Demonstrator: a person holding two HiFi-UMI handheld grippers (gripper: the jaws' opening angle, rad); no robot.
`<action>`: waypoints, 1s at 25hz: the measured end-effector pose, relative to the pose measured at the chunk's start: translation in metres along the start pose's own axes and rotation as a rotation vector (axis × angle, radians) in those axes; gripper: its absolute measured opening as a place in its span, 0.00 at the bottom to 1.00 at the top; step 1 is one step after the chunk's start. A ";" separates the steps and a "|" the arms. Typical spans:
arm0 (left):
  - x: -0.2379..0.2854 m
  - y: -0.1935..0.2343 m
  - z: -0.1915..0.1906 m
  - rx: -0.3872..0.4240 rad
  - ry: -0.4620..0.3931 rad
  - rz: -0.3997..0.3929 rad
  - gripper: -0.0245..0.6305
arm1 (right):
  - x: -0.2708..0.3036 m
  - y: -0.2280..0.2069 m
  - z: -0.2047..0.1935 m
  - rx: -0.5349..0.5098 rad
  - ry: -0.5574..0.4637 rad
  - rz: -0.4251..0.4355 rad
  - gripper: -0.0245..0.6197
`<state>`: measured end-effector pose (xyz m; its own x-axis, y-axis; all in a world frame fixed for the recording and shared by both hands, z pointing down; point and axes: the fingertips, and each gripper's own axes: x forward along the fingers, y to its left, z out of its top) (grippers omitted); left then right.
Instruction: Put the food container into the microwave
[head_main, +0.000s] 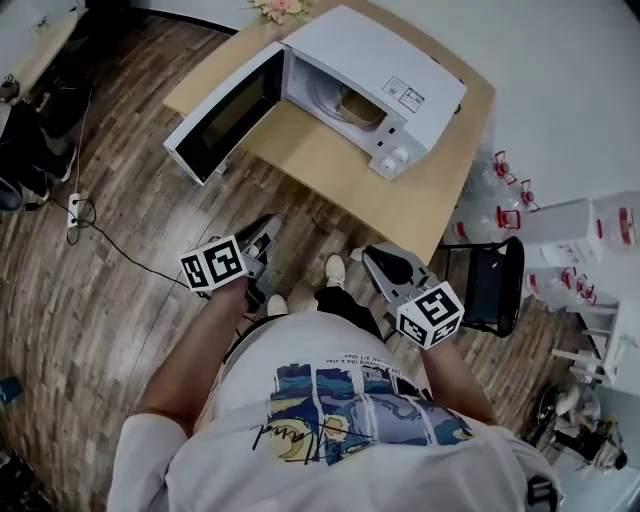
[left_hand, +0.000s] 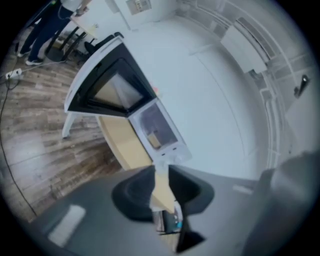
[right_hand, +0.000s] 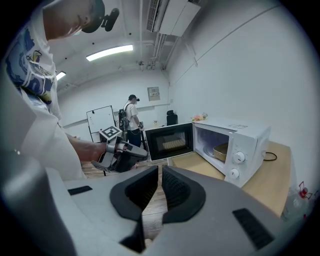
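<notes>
Two grippers hang close to the person's body, well back from the table (head_main: 330, 165), and neither one holds anything. The left gripper (left_hand: 161, 170) has its fingers (left_hand: 135, 192) partly apart; through the gap I see only the table's edge and the front of the microwave (head_main: 370, 60) far beyond. The right gripper (right_hand: 160, 169) has its fingers (right_hand: 182, 192) drawn close, with just a thin slit between them and bare wooden floor (head_main: 100, 290) showing through it. Both point roughly toward the table and slightly downward, the left one rolled to one side.

The white microwave stands on the light wooden table with its door (head_main: 225, 115) swung wide open to the person's left. The food container (head_main: 360, 105), tan and round, already sits inside the cavity. It is well apart from both grippers. Two knobs sit on the panel at the right of the opening.

A bunch of flowers (head_main: 280, 8) rests at the table's far edge. To the person's right a black chair (head_main: 495, 285) stands by the table's corner, and clear water jugs (head_main: 505, 215) with red caps are gathered on the floor near the wall. A power strip (head_main: 73, 210) lies on the floor to the left with a cable trailing from it. Across the room another person (right_hand: 132, 117) stands beside a whiteboard (right_hand: 102, 117).
</notes>
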<state>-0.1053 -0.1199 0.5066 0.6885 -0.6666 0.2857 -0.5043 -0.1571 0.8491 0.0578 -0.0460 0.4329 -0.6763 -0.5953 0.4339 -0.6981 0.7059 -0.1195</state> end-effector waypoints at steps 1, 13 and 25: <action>-0.006 -0.003 -0.002 0.035 0.007 -0.001 0.17 | 0.000 0.005 -0.001 0.002 0.000 -0.001 0.08; -0.057 -0.036 -0.033 0.414 0.092 -0.040 0.05 | -0.004 0.041 -0.003 -0.009 -0.009 -0.013 0.07; -0.074 -0.068 -0.046 0.684 0.113 -0.093 0.05 | -0.007 0.063 -0.010 -0.026 -0.007 -0.006 0.06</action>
<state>-0.0982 -0.0259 0.4486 0.7762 -0.5538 0.3012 -0.6297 -0.6584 0.4122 0.0210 0.0071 0.4313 -0.6740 -0.6018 0.4284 -0.6956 0.7123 -0.0938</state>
